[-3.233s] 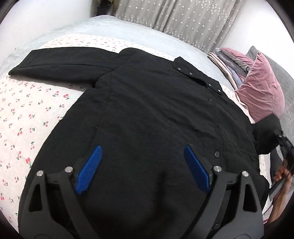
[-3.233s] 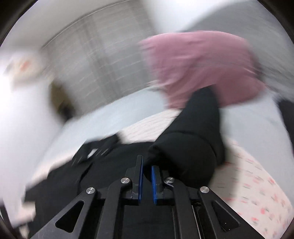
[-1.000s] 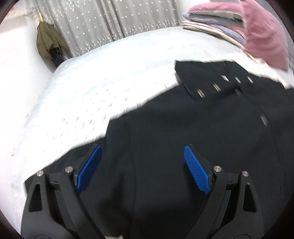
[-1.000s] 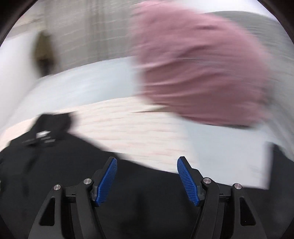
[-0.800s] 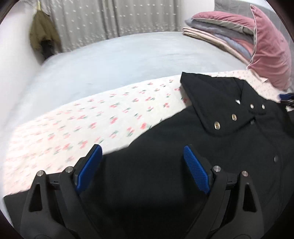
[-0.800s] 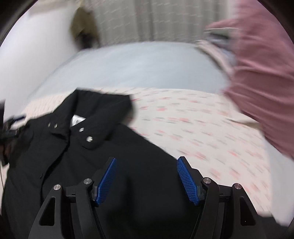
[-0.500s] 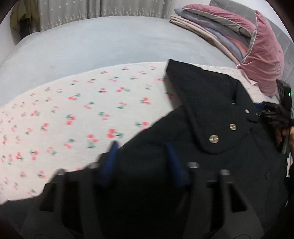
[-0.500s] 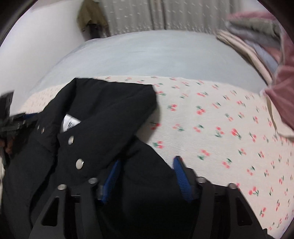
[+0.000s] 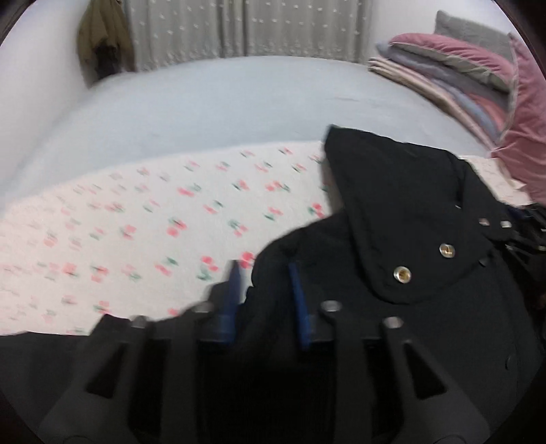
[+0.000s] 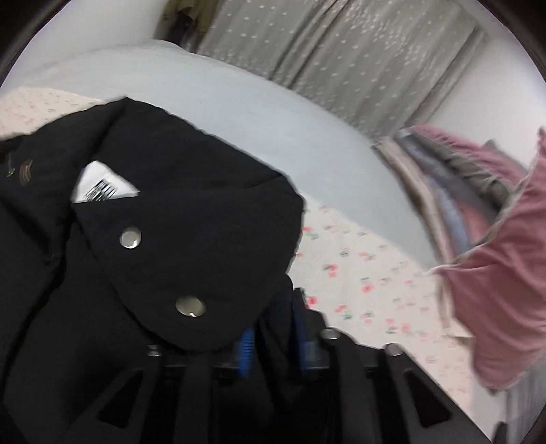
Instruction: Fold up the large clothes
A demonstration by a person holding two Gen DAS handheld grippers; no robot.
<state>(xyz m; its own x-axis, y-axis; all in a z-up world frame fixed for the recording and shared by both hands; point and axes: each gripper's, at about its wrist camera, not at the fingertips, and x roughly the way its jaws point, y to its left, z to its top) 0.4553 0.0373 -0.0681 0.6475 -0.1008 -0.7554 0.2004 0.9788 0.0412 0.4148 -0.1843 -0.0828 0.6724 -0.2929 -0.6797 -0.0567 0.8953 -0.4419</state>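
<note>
A large black coat (image 9: 426,307) with metal snaps lies on a cherry-print sheet (image 9: 136,232). Its hood (image 9: 392,191) points toward the far side of the bed. My left gripper (image 9: 264,273) is shut on the coat's left shoulder edge, black fabric pinched between the blue pads. In the right wrist view the coat (image 10: 119,273) shows its hood (image 10: 204,191), snaps and a white label (image 10: 102,188). My right gripper (image 10: 273,317) is shut on the coat's right shoulder edge.
A pale blue bedspread (image 9: 221,102) covers the far bed. A pink pillow (image 9: 525,136) and stacked folded bedding (image 9: 443,75) sit at the right; the pillow also shows in the right wrist view (image 10: 505,273). Grey curtains (image 9: 239,27) and a hanging olive jacket (image 9: 102,37) stand behind.
Both grippers moved up to the coat's shoulders beside the hood and closed on the fabric there. Earlier the right gripper let go of a sleeve and both were open.
</note>
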